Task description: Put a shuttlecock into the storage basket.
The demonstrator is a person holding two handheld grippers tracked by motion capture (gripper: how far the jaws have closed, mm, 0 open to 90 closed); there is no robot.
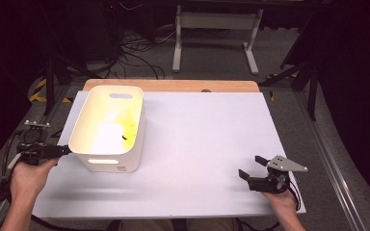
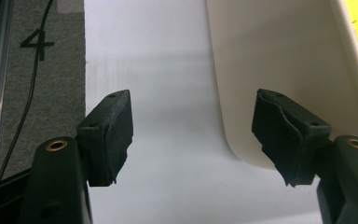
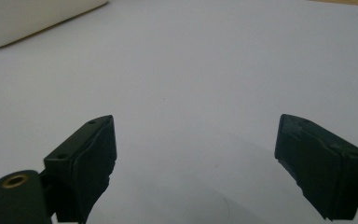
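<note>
The left gripper (image 2: 193,135) stands wide open, holding nothing, and the bin (image 1: 107,127) lies just ahead of its jaws, its near corner off the right-hand pad. The bin's long axis runs away from them toward the table's (image 1: 207,139) far edge. The right gripper (image 1: 251,167), also open and empty, sits well apart. Inside the bin lies something yellow (image 1: 125,122) with a small dark bit; what it is I cannot tell.
</note>
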